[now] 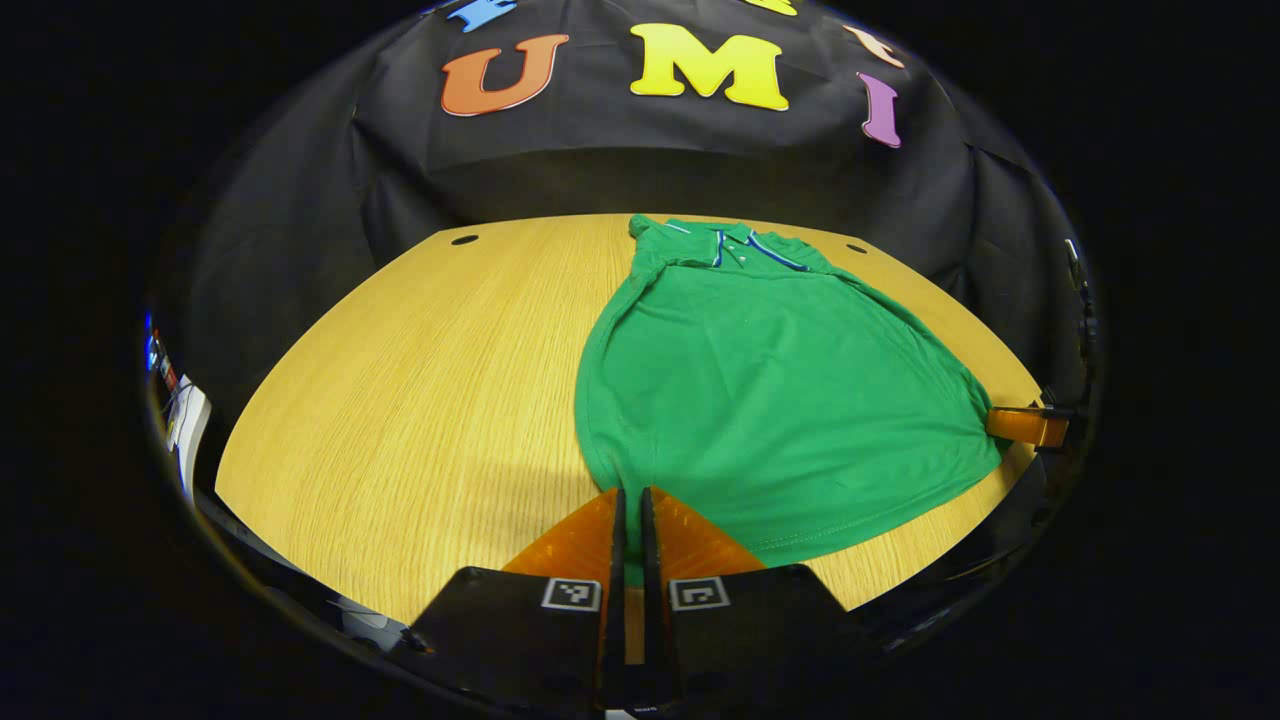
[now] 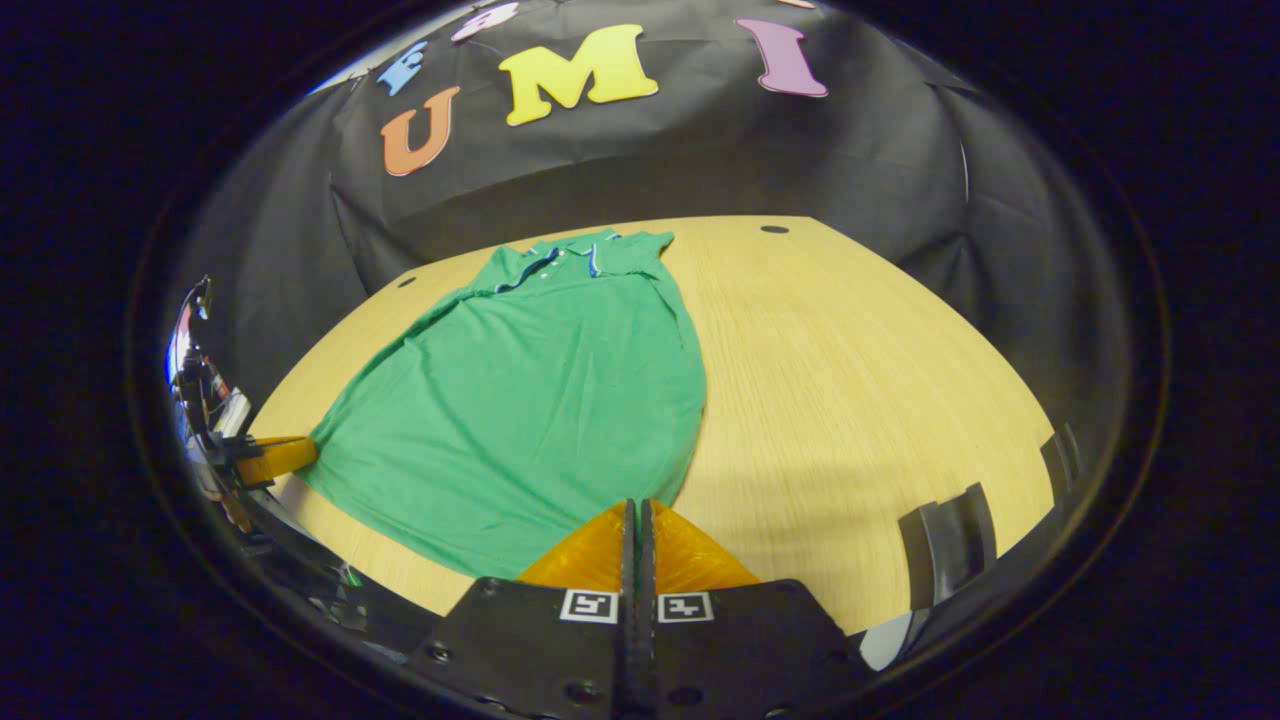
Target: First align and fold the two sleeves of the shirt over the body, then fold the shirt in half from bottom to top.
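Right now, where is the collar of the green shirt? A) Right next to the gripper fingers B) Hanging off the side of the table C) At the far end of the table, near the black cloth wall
C: in the left gripper view the shirt lies flat on the table with its collar at the far end, and its bottom hem nearest the fingers.

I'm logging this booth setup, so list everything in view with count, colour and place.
green polo shirt with a blue-and-white trimmed collar: one, green, flat on the table, collar toward the far wall, sleeves folded in.
light wooden table: one, pale wood, under the shirt.
round holes in the tabletop: two, dark, near the far corners.
left gripper: one, at the shirt's near hem corner, fingers closed on the hem.
right gripper: one, at the other hem corner, fingers together.
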Demonstrator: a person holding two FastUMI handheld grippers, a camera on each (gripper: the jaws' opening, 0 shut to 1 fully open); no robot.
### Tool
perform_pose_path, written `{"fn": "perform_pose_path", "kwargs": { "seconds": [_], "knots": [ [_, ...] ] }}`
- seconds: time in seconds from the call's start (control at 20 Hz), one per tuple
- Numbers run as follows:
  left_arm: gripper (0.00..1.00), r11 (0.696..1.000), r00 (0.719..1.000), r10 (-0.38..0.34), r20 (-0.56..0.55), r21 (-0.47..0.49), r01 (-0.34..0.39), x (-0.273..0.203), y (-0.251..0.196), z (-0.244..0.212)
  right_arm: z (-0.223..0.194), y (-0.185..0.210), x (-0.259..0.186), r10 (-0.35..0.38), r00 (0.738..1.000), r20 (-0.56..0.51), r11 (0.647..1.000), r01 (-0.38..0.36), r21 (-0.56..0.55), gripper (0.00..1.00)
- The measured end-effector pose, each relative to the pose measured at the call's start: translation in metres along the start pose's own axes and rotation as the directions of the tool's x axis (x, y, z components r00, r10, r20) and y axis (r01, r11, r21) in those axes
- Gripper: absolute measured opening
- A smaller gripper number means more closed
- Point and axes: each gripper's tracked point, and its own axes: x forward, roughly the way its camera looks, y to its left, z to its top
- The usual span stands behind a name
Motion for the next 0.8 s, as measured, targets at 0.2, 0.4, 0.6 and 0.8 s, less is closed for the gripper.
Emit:
{"fn": "perform_pose_path", "kwargs": {
  "seconds": [0.2,0.4,0.6,0.8],
  "knots": [
    [0.03,0.999,0.998,-0.030,0.056,-0.031,0.032,0.001,-0.001,0.006,0.002,-0.001,0.002,0.009,1.000,0.004,1.000,-0.009,-0.025,0.00],
    [0.03,0.999,0.989,-0.025,0.149,-0.035,0.031,-0.011,-0.002,0.029,0.012,-0.002,-0.004,-0.006,0.999,0.041,0.998,0.008,-0.059,0.00],
    [0.03,1.000,0.968,-0.030,0.251,0.010,0.028,-0.027,-0.010,0.064,0.034,0.002,-0.018,-0.027,0.991,0.128,0.991,0.043,-0.126,0.00],
    [0.03,0.998,0.934,-0.054,0.352,0.043,0.042,-0.034,-0.027,0.107,0.058,0.008,-0.022,-0.023,0.985,0.170,0.988,0.048,-0.147,0.00]
  ]
}}
